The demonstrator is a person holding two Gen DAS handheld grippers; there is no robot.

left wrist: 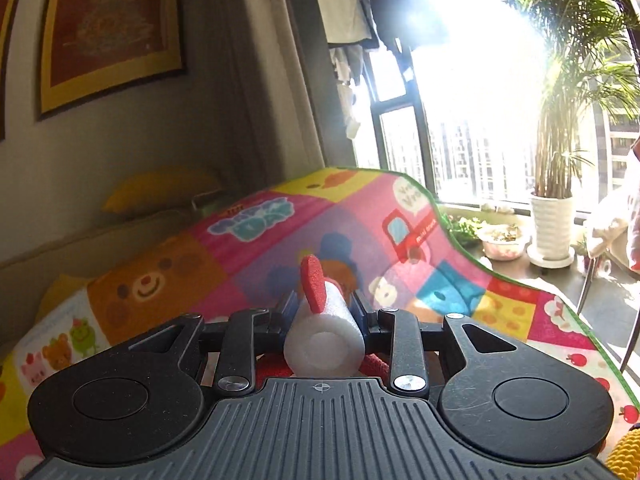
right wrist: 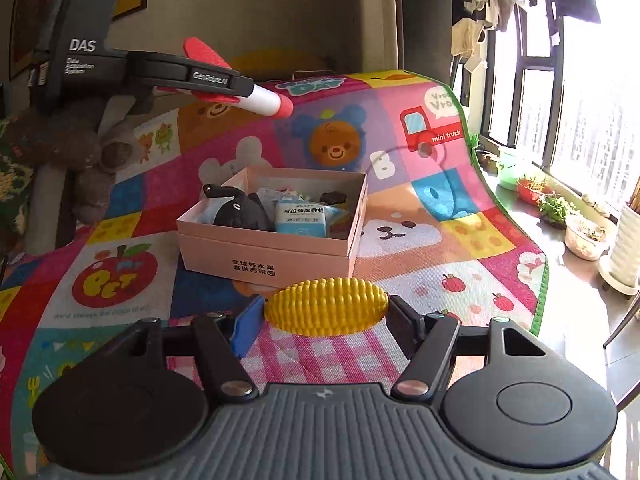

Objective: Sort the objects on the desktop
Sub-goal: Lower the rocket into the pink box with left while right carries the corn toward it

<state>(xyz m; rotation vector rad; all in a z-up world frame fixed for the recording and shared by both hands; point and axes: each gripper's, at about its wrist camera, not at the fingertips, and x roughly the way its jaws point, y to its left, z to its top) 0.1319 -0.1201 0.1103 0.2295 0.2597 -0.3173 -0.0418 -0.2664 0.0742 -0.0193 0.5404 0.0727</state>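
My left gripper [left wrist: 324,312] is shut on a white foam rocket [left wrist: 324,340] with red fins and holds it in the air. From the right wrist view the left gripper [right wrist: 224,80] holds the rocket [right wrist: 262,100] above and behind the pink box [right wrist: 272,256]. The box is open and holds a black toy [right wrist: 240,212], a wet-wipe packet [right wrist: 300,216] and other small items. My right gripper [right wrist: 324,312] is shut on a yellow toy corn cob [right wrist: 326,310], held in front of the box.
A colourful cartoon play mat [right wrist: 420,220] covers the table; its right edge [right wrist: 544,280] drops off toward the balcony. Potted plants [right wrist: 584,236] and windows stand to the right. A plush toy [right wrist: 76,160] sits at the left.
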